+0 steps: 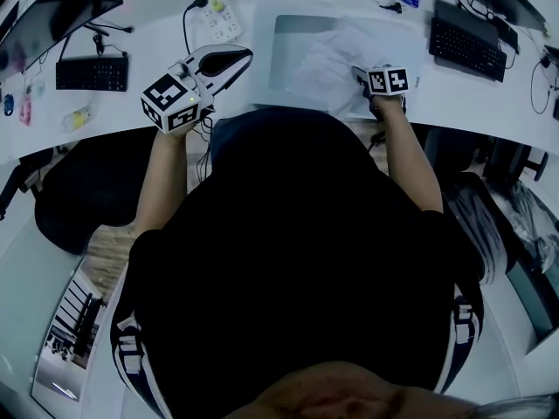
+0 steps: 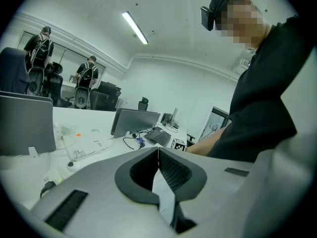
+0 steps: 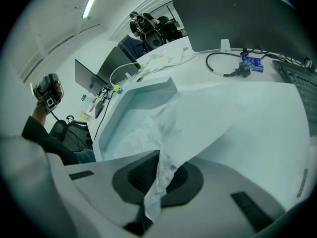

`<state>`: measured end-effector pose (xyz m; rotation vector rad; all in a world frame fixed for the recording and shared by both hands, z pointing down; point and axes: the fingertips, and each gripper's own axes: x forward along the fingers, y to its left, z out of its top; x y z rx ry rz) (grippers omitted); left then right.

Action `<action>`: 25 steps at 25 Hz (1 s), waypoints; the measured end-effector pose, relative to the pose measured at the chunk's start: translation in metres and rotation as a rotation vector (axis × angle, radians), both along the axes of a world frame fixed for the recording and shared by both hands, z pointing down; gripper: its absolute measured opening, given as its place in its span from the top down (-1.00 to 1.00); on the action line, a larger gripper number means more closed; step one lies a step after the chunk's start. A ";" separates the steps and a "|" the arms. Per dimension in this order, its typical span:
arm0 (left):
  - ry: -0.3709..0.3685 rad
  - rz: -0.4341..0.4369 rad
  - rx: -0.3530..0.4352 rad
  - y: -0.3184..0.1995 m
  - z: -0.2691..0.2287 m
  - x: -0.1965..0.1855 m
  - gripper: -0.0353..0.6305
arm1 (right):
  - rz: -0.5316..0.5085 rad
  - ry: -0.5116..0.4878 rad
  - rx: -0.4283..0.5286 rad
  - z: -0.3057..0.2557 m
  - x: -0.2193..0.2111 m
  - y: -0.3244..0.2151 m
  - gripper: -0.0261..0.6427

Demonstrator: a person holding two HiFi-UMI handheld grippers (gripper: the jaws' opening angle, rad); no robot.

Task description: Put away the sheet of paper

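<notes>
Now, crumpled sheet of paper (image 3: 198,118) partly in tray (image 3: 153,87), right tongs (image 3: 159,155) clenched on it, left tongs (image 2: 158,150) closed.

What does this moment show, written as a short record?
Setting: white desk with an open tray
Right gripper: shut on the crumpled sheet of paper
Paper position: over the tray, not yet released
Left gripper: shut, left of the tray
</notes>
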<state>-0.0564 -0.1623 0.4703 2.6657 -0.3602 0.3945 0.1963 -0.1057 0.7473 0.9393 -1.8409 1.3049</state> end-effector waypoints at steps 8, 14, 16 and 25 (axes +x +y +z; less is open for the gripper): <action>0.002 0.001 -0.006 -0.004 0.000 0.002 0.82 | 0.010 0.000 -0.011 0.007 0.001 -0.004 0.88; 0.002 0.004 -0.011 -0.004 0.001 0.003 0.82 | 0.008 -0.001 -0.016 0.010 -0.001 -0.007 0.88; -0.001 0.004 -0.013 -0.004 0.002 0.003 0.82 | 0.006 -0.003 -0.016 0.010 -0.002 -0.008 0.88; -0.004 0.001 -0.018 -0.004 0.005 0.002 0.83 | -0.007 -0.009 -0.018 0.013 -0.009 -0.012 0.88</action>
